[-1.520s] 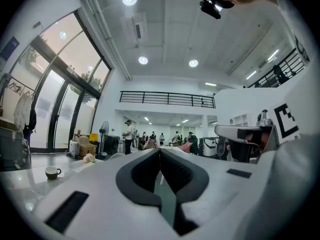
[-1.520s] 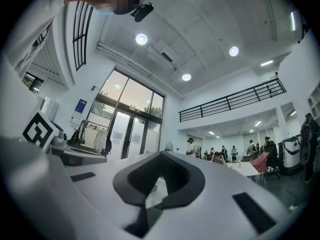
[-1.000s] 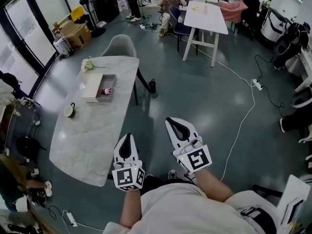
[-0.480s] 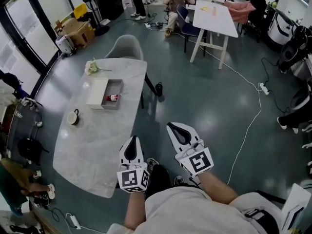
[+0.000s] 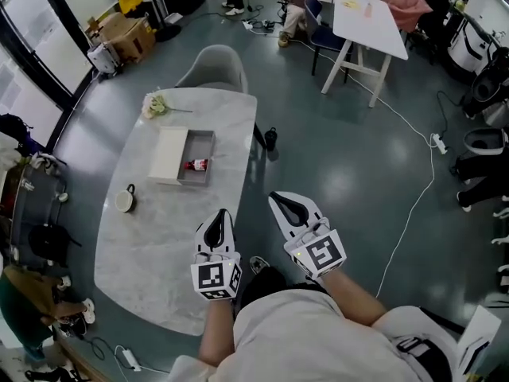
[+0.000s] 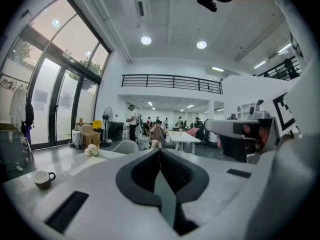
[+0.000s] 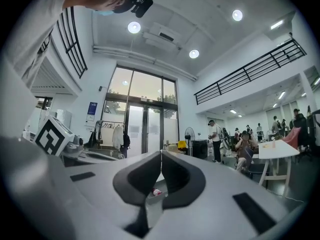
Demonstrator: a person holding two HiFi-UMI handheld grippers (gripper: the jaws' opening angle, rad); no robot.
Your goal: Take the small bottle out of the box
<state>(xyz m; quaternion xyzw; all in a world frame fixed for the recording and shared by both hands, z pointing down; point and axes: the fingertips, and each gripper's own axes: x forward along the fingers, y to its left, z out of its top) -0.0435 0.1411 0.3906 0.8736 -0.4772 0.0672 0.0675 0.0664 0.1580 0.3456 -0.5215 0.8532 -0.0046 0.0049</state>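
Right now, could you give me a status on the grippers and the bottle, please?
Left gripper and right gripper both shut, empty, short of the box. Small bottle lies inside open box on table. Cup off to the side, not blocking.

The head camera looks steeply down from above on the tabletop (image 5: 151,253) and both tools, while the cameras on the left tool (image 5: 222,216) and right tool (image 5: 274,197) look level along their jaws from low beside it, sharing the tabletop, the fan (image 6: 108,113) and the far white table (image 5: 370,26).
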